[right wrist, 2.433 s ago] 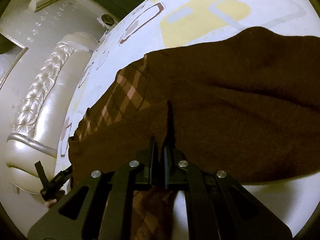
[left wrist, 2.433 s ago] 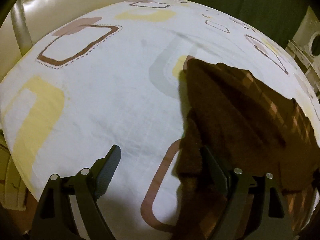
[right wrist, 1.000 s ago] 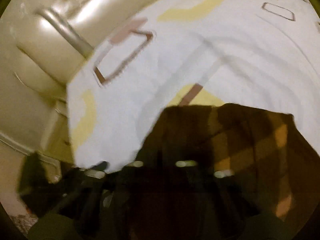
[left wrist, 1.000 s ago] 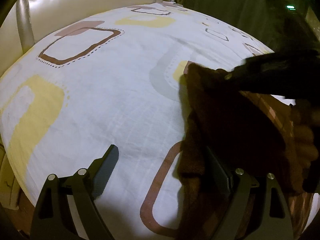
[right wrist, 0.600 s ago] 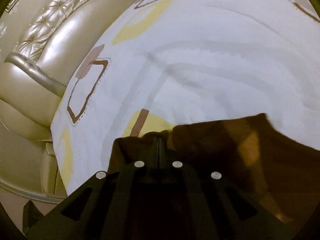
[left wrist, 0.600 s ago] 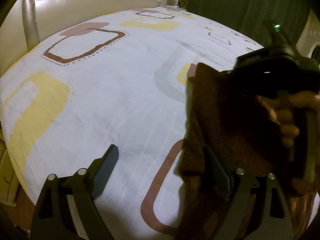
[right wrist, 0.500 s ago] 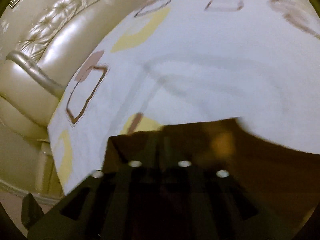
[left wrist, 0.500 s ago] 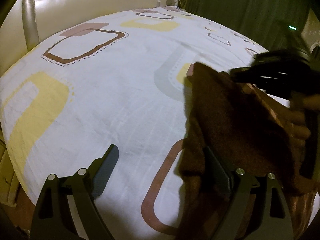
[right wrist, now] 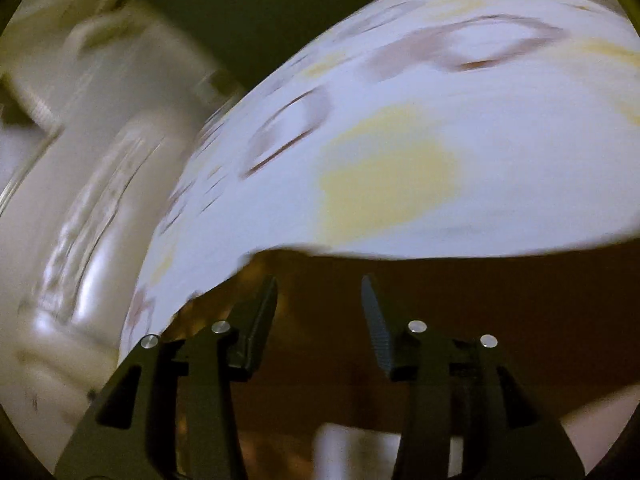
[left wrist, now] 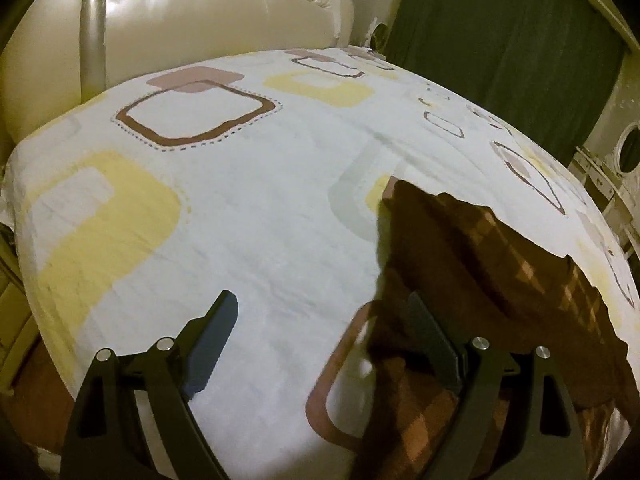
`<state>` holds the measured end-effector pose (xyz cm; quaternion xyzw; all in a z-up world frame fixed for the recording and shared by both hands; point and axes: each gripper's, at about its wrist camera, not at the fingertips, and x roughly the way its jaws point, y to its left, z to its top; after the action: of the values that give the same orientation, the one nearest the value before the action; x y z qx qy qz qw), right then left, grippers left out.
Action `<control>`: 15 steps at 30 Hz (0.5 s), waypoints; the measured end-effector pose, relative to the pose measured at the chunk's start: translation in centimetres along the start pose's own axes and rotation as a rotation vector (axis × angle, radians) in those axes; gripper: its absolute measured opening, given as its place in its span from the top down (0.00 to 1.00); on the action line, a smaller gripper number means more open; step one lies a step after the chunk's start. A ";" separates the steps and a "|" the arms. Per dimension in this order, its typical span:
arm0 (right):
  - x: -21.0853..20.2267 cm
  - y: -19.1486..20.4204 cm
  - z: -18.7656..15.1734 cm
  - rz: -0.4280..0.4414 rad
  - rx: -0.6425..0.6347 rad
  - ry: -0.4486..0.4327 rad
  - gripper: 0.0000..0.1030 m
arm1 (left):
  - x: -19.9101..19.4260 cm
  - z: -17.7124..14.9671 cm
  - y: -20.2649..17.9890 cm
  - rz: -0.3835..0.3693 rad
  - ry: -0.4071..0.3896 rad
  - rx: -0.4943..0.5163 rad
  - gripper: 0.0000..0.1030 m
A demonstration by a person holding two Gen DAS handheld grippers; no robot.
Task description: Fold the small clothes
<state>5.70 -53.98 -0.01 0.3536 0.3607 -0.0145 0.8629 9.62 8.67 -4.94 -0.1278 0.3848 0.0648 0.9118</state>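
both tongs stand apart: left tongs (left wrist: 320,344) straddle the near left edge of the brown plaid garment (left wrist: 492,264), right tongs (right wrist: 320,312) hover over it, gripping nothing. it lies on the bed (left wrist: 240,208), right of centre. likely soft, light, floppy; best pinched at a corner or hem. patterned sheet, cream padded headboard (left wrist: 208,8), green curtain (left wrist: 500,32) at the far side.

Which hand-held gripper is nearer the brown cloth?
Hard to separate. The left hand-held gripper is open at the brown cloth, one finger against its near edge. The right hand-held gripper is open just above the cloth, gripping nothing.
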 end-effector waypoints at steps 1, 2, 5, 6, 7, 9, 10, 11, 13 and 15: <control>-2.4 -3.0 0.3 -0.043 0.048 -0.041 0.58 | -0.2 -0.1 -0.2 0.002 0.004 0.007 0.16; -4.0 -4.7 0.4 -0.072 0.080 -0.068 0.58 | -0.4 -0.2 -0.5 0.005 0.010 0.017 0.16; -11.3 -13.1 0.2 -0.183 0.256 -0.210 0.58 | -1.3 -0.2 -1.5 -0.007 0.018 0.028 0.16; -13.0 -15.0 -0.2 -0.217 0.301 -0.249 0.58 | -1.7 -0.2 -1.8 -0.014 0.016 0.026 0.16; -14.1 -16.3 -0.4 -0.240 0.329 -0.271 0.58 | -2.1 -0.3 -2.0 -0.018 0.017 0.026 0.16; -16.5 -19.3 -1.2 -0.272 0.404 -0.326 0.58 | -2.8 -0.6 -2.7 -0.037 0.027 0.031 0.16; -17.2 -20.6 -1.5 -0.274 0.434 -0.341 0.58 | -3.0 -0.7 -3.0 -0.041 0.032 0.038 0.16; -17.8 -22.1 -2.1 -0.274 0.478 -0.356 0.58 | -3.3 -0.8 -3.2 -0.042 0.034 0.048 0.16; -18.0 -23.7 -2.8 -0.247 0.536 -0.359 0.58 | -3.9 -1.0 -3.9 -0.036 0.035 0.079 0.16; -17.8 -25.2 -3.1 -0.225 0.566 -0.355 0.58 | -4.6 -1.2 -4.2 -0.039 0.030 0.096 0.16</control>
<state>-16.42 -75.07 -5.33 0.5289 0.2236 -0.2699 0.7729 6.55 4.19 -1.70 -0.0925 0.3983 0.0267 0.9122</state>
